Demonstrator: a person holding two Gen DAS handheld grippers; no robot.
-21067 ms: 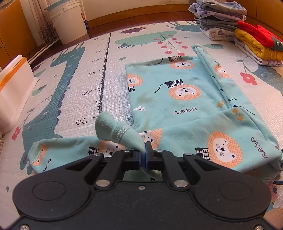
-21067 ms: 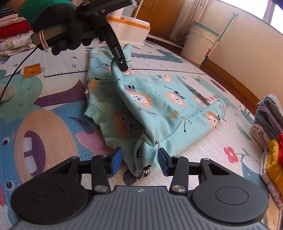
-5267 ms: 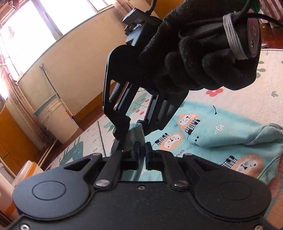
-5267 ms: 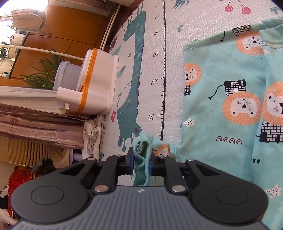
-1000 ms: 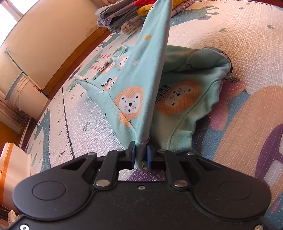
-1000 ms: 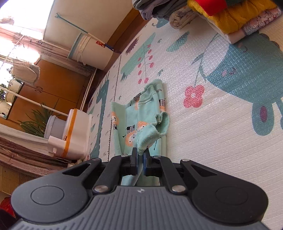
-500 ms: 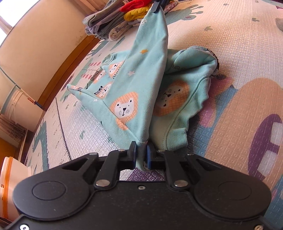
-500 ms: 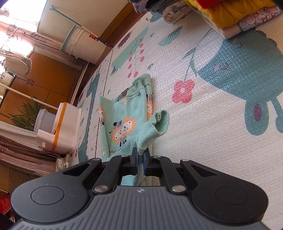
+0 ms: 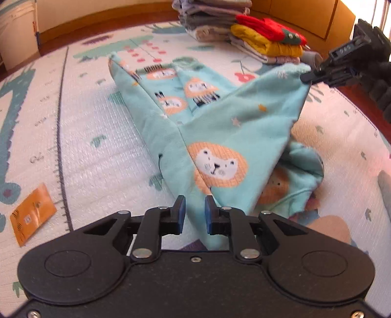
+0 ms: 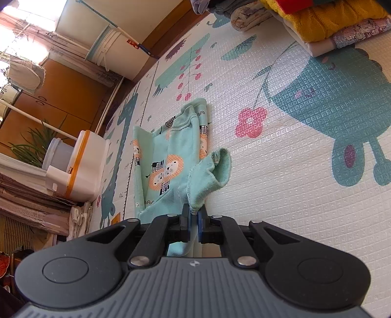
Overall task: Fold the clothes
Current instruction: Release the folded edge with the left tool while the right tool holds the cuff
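Mint lion-print garment (image 9: 215,137) is spread half-folded on the play mat (image 9: 92,137); one corner is pinched by the right gripper (image 10: 193,226), while the left gripper (image 9: 194,215) is parted around slack cloth. A fold is judged underway; the raised corner needs laying flat.

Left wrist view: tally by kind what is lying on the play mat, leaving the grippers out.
Teal lion-print garment: 1
Piles of folded clothes: 2, a grey pile and a red-and-yellow pile
Orange packet: 1
Total: 4
A grey thing at the right edge is cut off, so it is not counted.
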